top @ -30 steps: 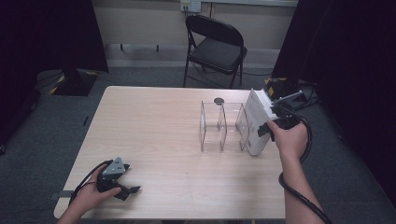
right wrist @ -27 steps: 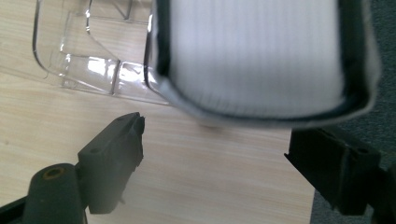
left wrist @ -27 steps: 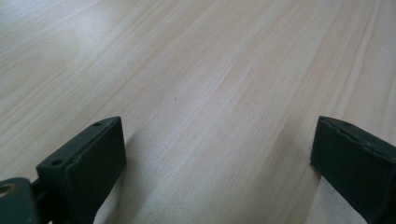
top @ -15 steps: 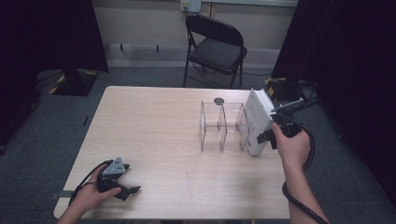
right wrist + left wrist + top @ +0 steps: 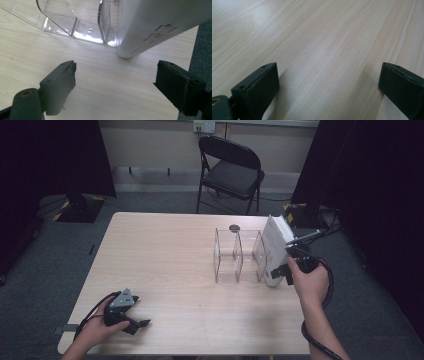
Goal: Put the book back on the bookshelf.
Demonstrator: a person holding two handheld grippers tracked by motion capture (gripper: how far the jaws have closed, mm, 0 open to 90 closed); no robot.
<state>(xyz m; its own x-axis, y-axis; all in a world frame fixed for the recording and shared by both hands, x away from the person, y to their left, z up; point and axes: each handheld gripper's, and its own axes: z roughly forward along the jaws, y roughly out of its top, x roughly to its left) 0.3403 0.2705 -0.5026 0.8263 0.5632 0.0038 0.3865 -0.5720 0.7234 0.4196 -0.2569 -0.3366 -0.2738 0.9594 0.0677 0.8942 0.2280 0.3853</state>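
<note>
Book (image 5: 274,251) stands tilted in the end slot of the clear rack (image 5: 239,255) near the table's (image 5: 165,260) right edge, so filing looks done. Right gripper (image 5: 115,82) is open just before it, holding nothing; left gripper (image 5: 131,316) rests open near the front-left corner.

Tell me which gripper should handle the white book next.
Right. The right gripper, jaws open, sits beside the white book leaning in the clear rack; the left gripper rests far across the table.

Light wood table (image 5: 165,250); w/ clear divider rack (image 5: 239,255); white box (image 5: 275,251) leaning against it
</note>
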